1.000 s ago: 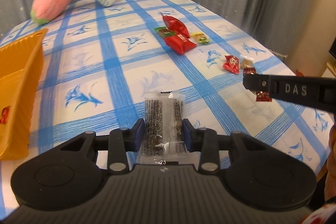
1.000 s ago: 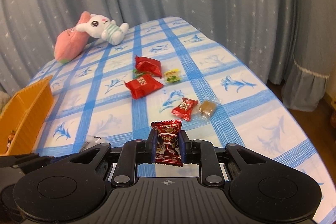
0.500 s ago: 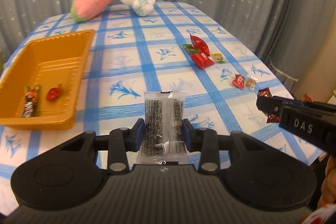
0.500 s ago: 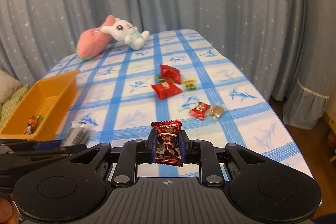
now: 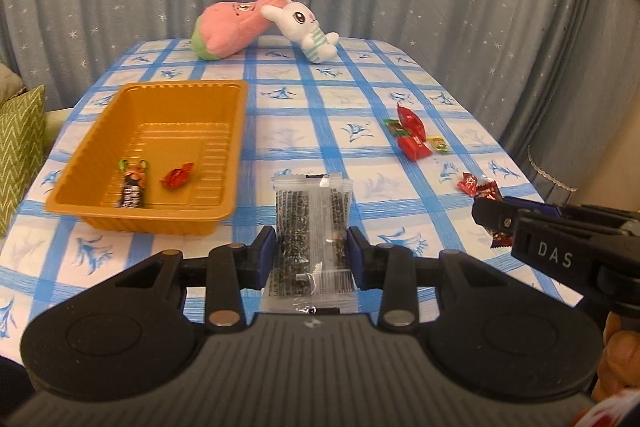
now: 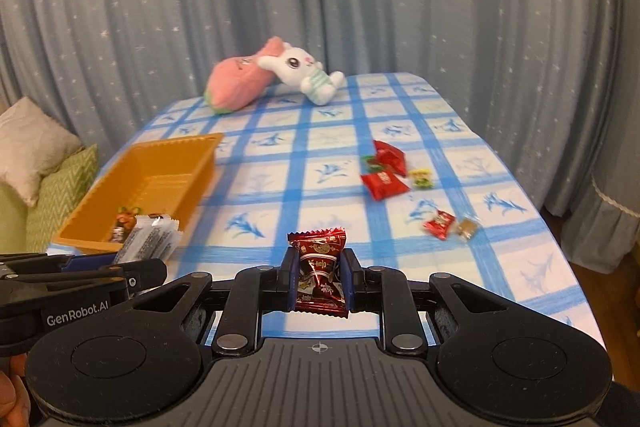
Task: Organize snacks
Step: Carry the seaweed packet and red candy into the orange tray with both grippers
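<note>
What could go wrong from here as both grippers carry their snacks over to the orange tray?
1. The left gripper pinches the clear sesame packet only near its lower end; the packet could tilt or slip out.
2. The right gripper, shut on the red candy, sits close beside the left one; they may collide above the orange tray.
</note>
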`<state>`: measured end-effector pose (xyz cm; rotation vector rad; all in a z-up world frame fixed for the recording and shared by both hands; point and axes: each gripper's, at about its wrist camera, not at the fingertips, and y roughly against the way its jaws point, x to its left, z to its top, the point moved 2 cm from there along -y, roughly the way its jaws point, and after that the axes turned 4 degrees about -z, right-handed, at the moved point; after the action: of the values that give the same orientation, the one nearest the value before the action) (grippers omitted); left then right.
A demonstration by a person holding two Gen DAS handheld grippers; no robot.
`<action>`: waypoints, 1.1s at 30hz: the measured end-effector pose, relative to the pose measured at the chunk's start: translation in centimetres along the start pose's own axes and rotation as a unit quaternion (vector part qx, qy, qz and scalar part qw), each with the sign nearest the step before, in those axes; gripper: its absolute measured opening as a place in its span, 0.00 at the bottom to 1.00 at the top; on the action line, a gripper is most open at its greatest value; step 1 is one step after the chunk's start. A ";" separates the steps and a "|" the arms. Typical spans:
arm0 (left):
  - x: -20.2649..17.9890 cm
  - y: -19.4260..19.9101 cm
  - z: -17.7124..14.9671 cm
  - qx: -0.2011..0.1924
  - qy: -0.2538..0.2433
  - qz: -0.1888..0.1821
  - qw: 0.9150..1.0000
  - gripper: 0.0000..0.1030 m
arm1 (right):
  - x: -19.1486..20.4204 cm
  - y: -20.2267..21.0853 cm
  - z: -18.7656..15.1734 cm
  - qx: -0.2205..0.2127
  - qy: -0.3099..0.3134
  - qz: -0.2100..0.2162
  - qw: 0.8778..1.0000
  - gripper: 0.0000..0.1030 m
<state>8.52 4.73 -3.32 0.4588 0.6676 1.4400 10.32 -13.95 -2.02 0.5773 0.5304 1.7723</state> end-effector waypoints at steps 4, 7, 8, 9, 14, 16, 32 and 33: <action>1.0 0.9 -0.1 -0.003 0.005 0.007 1.000 0.33 | 1.4 0.3 0.5 -0.002 0.012 0.010 1.000 0.21; 1.7 1.4 -0.1 -0.007 0.007 0.013 1.000 0.33 | 2.1 0.4 0.7 -0.004 0.017 0.017 1.000 0.21; 1.9 1.6 -0.1 -0.009 0.009 0.014 1.000 0.33 | 2.4 0.5 0.7 -0.005 0.018 0.019 1.000 0.21; 2.2 1.8 -0.1 -0.010 0.012 0.015 1.000 0.33 | 2.7 0.5 0.8 -0.005 0.020 0.021 1.000 0.21; 3.2 2.3 -0.1 -0.012 0.021 0.020 1.000 0.33 | 4.1 0.4 0.4 0.000 0.030 0.033 0.999 0.21; 3.5 2.5 -0.1 -0.013 0.023 0.022 0.999 0.33 | 4.5 0.3 0.3 0.001 0.034 0.037 0.999 0.21; 8.2 3.2 1.4 -0.016 0.029 0.046 0.998 0.33 | 9.8 -1.6 2.2 0.000 0.059 0.080 0.995 0.21; 8.6 3.2 1.6 -0.016 0.028 0.049 0.998 0.33 | 10.2 -1.8 2.4 0.000 0.059 0.084 0.995 0.21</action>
<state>7.17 13.76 -1.25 0.4329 0.6738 1.5584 10.73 -3.54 -0.05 0.5313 0.5779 1.9753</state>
